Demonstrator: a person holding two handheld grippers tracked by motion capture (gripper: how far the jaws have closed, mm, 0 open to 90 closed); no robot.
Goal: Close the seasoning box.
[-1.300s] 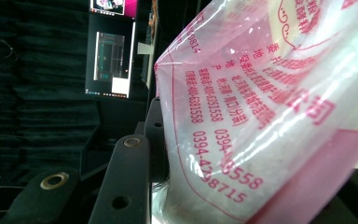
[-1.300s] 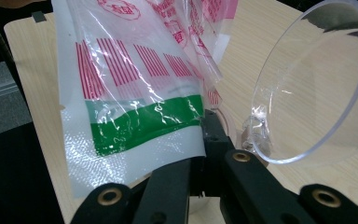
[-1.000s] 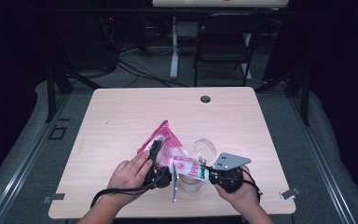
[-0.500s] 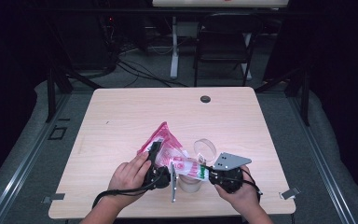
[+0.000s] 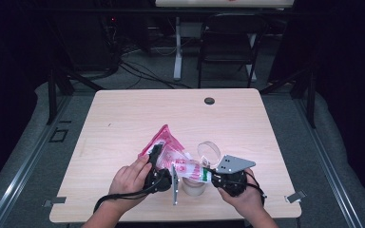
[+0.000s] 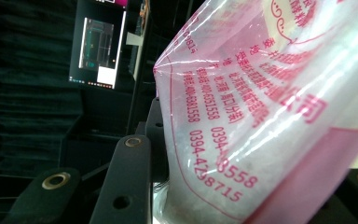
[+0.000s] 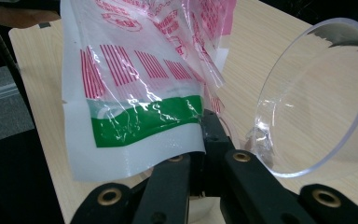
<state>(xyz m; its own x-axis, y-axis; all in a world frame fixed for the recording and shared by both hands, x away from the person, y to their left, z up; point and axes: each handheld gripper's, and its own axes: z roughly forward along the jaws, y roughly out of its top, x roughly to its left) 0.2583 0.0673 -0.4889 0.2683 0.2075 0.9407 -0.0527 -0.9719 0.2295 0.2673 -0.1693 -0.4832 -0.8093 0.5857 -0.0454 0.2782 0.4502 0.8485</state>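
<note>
You're holding the bag (image 5: 173,156) up near the tabletop's (image 5: 123,123) front edge, over a small white cup (image 5: 193,186). It looks like you're only starting the pour. It's crinkly, glossy plastic with pink print. Your left gripper (image 5: 154,159) is clamped on one side, your right gripper (image 5: 210,176) is pinching the green-striped end. A clear round lid (image 5: 209,151) is lying just beside.

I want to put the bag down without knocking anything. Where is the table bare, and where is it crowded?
The table is bare across its far half, from the pink bag out to the round hole, and along its left side. The near middle is crowded: both grippers hold the bag there, above a white cup, with a clear round lid beside it.
</note>
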